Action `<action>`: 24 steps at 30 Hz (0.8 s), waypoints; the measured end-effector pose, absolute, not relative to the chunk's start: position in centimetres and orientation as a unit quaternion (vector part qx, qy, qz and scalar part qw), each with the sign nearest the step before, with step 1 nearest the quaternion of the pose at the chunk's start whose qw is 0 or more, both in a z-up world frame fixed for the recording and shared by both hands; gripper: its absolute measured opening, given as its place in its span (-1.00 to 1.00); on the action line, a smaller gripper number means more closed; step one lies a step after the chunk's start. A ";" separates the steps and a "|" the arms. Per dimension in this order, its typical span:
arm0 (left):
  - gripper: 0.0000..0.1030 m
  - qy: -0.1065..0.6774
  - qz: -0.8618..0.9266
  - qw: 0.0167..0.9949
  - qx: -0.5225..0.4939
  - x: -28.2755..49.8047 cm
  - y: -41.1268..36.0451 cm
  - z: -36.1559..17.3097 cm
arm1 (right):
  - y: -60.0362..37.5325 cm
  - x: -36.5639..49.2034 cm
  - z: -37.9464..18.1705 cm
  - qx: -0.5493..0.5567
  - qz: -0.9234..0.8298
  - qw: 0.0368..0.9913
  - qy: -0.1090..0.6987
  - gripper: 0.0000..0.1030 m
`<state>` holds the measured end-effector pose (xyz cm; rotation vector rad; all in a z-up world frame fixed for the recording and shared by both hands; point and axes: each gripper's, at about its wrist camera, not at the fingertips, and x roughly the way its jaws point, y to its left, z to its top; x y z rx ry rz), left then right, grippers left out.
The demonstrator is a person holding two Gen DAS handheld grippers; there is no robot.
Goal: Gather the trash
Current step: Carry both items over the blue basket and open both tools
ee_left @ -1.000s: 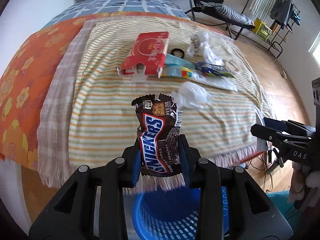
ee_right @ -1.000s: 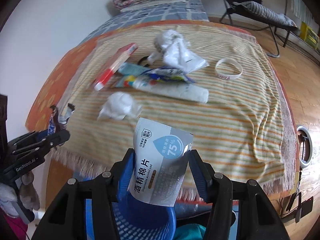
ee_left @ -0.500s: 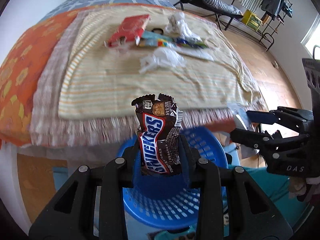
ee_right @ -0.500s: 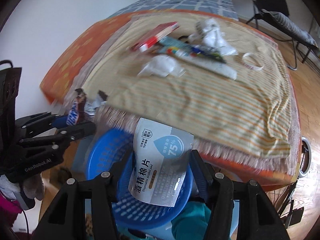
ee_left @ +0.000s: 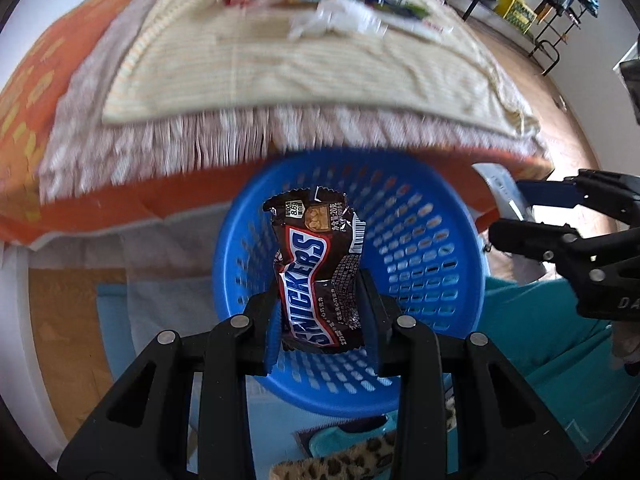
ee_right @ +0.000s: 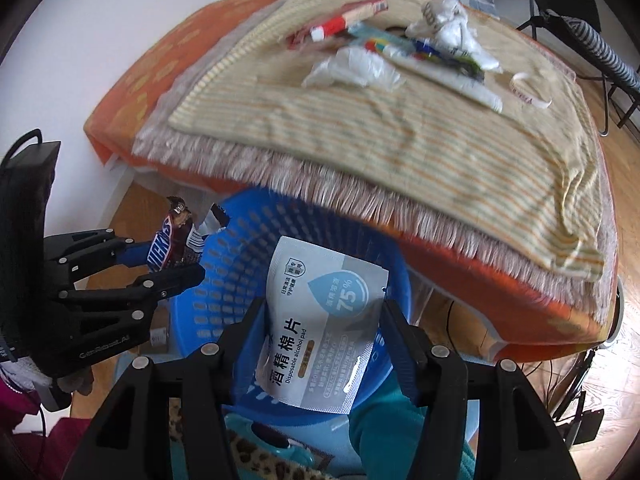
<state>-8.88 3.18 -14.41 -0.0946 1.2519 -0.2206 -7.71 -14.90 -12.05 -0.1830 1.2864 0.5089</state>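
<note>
Two pieces of trash are being carried at once. The black left gripper point(ee_left: 322, 324) is being kept pinched on a crumpled brown Snickers candy wrapper point(ee_left: 316, 268), while the black right gripper point(ee_right: 320, 344) is being held clamped, jaws wider, on a flat white alcohol-pad pouch with a pale blue droplet print point(ee_right: 320, 320). Both loads are now being held above the round blue perforated plastic basket point(ee_left: 424, 248), which a second ago was only being glimpsed under the bed's edge; the view has been swung down from the striped fringed blanket point(ee_right: 440, 136). Release looks to be next. More litter is still being left on the blanket: crumpled white tissues point(ee_right: 352, 68), a long white tube point(ee_right: 452, 76), a red flat carton point(ee_right: 344, 20).
</note>
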 end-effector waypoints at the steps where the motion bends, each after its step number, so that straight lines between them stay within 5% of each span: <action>1: -0.35 0.590 -0.102 0.800 -0.046 -9.1 3.2 -15.0 | -14.9 -7.8 -12.3 -0.085 0.234 0.764 0.595 0.15; 17: -0.35 0.604 -0.107 0.789 -0.036 -9.7 2.8 -16.2 | -13.9 -8.3 -13.9 -0.090 0.241 0.746 0.615 0.27; 24: -0.11 0.603 -0.104 0.791 -0.030 -9.4 2.7 -16.1 | -13.9 -8.0 -13.6 -0.085 0.233 0.752 0.611 0.45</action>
